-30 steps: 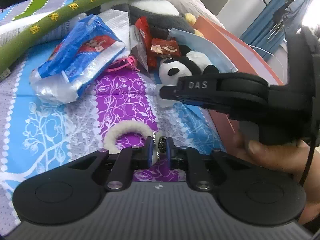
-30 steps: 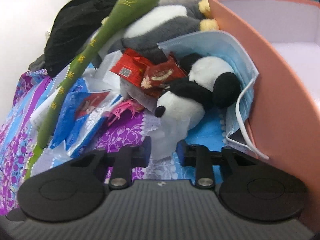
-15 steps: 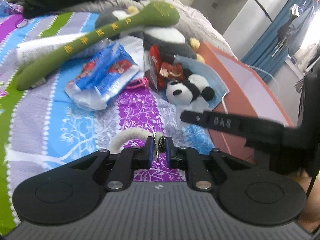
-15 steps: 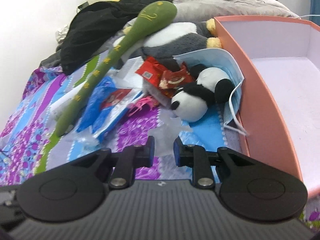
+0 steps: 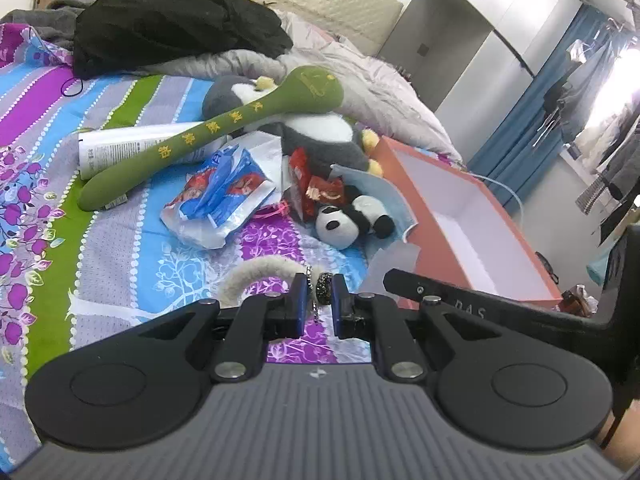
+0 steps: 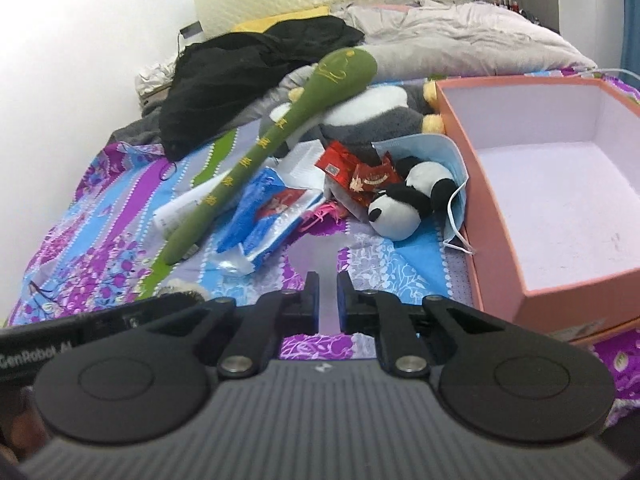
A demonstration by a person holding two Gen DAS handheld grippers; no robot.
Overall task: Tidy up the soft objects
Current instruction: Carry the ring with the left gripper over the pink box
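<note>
Fuzzy ring [image 5: 256, 278] now lifted, arching sideways

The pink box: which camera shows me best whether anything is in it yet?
The right wrist view. It looks down into the pink box, showing most of its pale floor bare, with only the near corner behind the wall hidden. The left wrist view shows the box at a slant: the far inner wall and a strip of floor, with the near end behind the right gripper.

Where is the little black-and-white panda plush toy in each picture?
Left wrist view: the little black-and-white panda plush toy lies just right of centre, left of the open pink cardboard box.
Right wrist view: panda right of centre, again left of the box.
Shared landmark: the long green plush club.
</note>
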